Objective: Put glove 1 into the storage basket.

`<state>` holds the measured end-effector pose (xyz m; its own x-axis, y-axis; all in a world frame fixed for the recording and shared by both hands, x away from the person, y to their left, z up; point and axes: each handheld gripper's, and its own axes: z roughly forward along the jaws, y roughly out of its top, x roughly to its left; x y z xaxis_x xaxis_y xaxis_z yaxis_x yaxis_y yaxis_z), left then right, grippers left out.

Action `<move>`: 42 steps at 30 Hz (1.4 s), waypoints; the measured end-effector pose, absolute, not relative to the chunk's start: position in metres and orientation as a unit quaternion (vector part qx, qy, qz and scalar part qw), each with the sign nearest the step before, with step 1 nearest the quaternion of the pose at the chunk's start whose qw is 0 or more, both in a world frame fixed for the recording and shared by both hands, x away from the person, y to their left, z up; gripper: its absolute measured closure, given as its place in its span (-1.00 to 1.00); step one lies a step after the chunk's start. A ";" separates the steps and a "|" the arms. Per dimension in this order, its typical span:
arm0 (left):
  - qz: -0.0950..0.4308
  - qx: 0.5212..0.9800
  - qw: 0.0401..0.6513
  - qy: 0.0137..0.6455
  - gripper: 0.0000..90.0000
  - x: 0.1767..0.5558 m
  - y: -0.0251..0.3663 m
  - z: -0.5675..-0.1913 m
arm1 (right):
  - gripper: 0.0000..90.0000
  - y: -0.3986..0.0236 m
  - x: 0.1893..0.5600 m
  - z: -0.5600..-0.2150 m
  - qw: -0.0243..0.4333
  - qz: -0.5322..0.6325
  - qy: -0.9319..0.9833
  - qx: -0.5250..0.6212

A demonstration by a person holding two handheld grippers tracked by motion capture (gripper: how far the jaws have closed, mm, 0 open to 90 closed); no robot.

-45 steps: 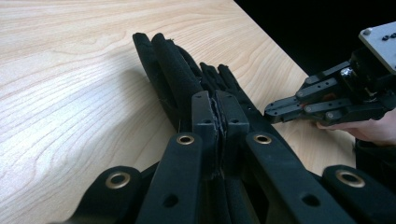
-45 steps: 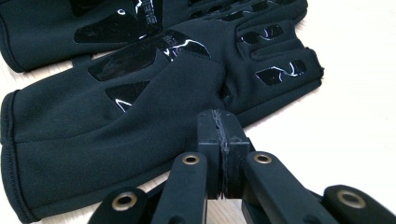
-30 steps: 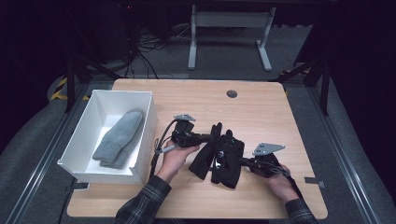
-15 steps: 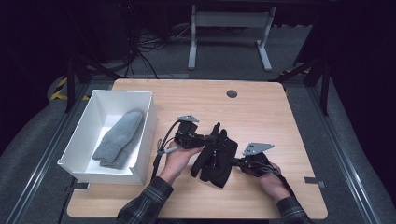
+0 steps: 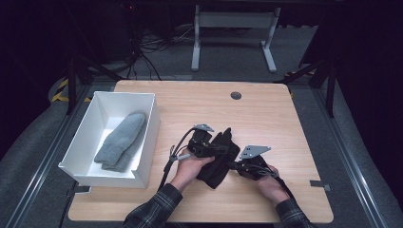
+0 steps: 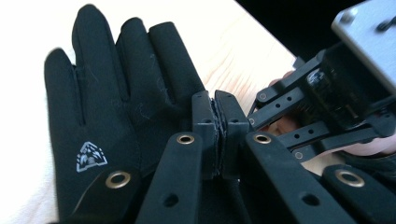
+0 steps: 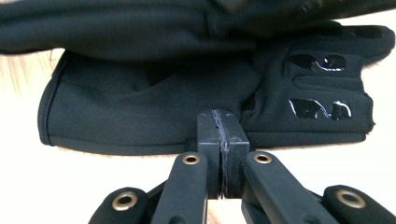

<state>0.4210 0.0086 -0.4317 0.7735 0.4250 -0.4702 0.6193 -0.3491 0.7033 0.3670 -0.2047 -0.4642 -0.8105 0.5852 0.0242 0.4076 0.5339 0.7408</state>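
A folded grey knitted pair of gloves (image 5: 119, 142) already lies inside the white rectangular box (image 5: 148, 135). Right of that box, on the pale wooden surface (image 5: 266, 114), the black fabric gloves (image 5: 217, 156) are still being laid together. The left gripper (image 5: 209, 148) and right gripper (image 5: 236, 165) each have their jaws clenched on black cloth; moving this pair into the box looks to be what is left.

a light wooden table (image 5: 266, 114) carries everything. a white box (image 5: 151, 124) sits on its left part, overhanging the left edge a little. right of the white box, near the table's front, black gloves (image 5: 219, 159) lie on the bare wood, well apart from the box. far right of the box, toward the back edge, a small dark round grommet (image 5: 235, 95) is set in the tabletop.
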 end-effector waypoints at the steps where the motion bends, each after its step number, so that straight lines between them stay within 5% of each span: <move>1: -0.103 0.815 0.471 0.321 0.96 0.421 0.007 -0.434 | 0.99 -0.204 0.367 -0.464 0.114 0.389 0.868 0.286; 9: -0.091 0.824 0.473 0.298 0.86 0.416 0.007 -0.429 | 0.71 -0.224 0.364 -0.456 0.134 0.393 0.857 0.305; 18: -0.076 0.852 0.436 0.281 0.99 0.400 0.005 -0.431 | -0.14 -0.279 0.365 -0.454 0.181 0.380 0.828 0.370; 21: -0.079 0.867 0.409 0.274 1.00 0.394 -0.003 -0.443 | -0.27 -0.293 0.367 -0.456 0.189 0.371 0.822 0.389; 42: -0.034 0.907 0.331 0.257 1.00 0.375 0.019 -0.447 | -0.54 -0.301 0.375 -0.467 0.206 0.345 0.820 0.407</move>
